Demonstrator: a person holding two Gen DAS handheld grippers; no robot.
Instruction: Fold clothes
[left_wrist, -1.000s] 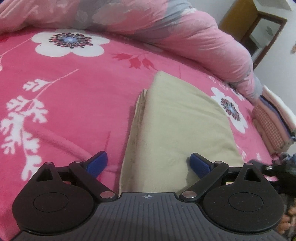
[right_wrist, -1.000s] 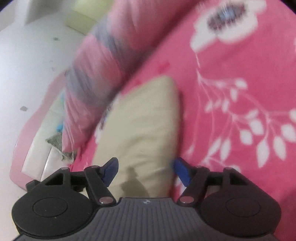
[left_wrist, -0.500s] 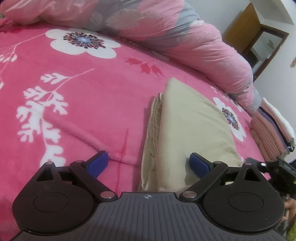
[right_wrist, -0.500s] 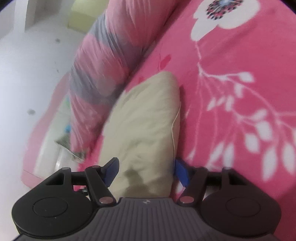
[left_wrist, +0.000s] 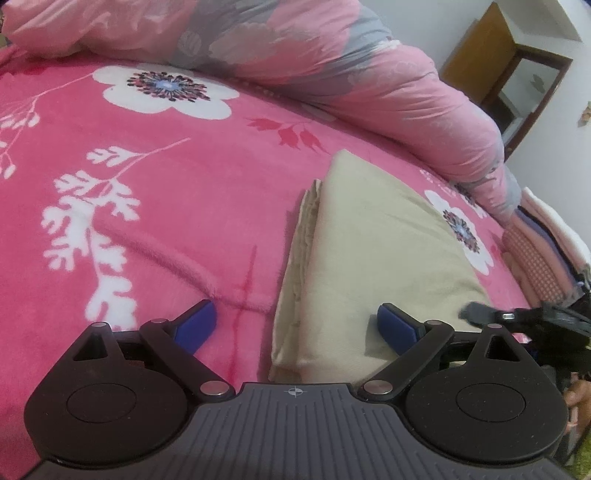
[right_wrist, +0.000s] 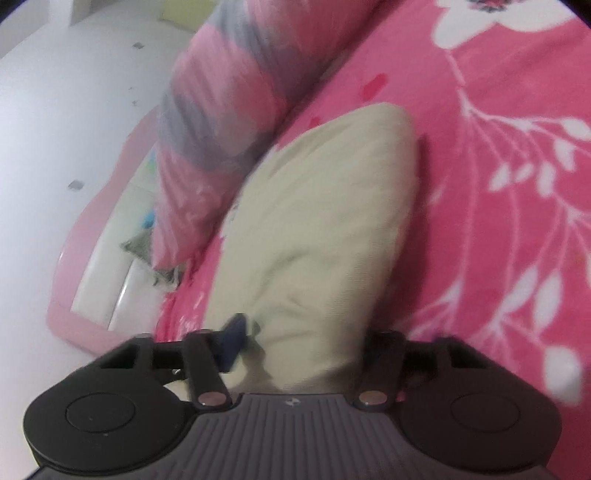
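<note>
A folded beige garment (left_wrist: 373, 258) lies on the pink floral bed cover (left_wrist: 147, 192). My left gripper (left_wrist: 295, 326) hovers open at its near left corner, one blue pad over the cover and the other over the cloth. My right gripper (right_wrist: 308, 336) is at the garment's (right_wrist: 325, 229) other end. Its jaws are closing, and the cloth bunches up between them. The left pad (right_wrist: 236, 332) presses into the fabric; the right one is hidden behind the bulge. In the left wrist view the right gripper (left_wrist: 480, 314) reaches in from the right edge.
A rolled pink and grey quilt (left_wrist: 369, 92) runs along the far side of the bed, close to the garment. A stack of folded clothes (left_wrist: 535, 251) sits at the right. A wooden cabinet (left_wrist: 517, 74) stands behind. The pink bed frame (right_wrist: 92, 206) borders the white floor.
My right gripper has moved in on the garment's end and its jaws have narrowed, so the cloth now bunches between them. The left gripper stays open and has hardly moved.
</note>
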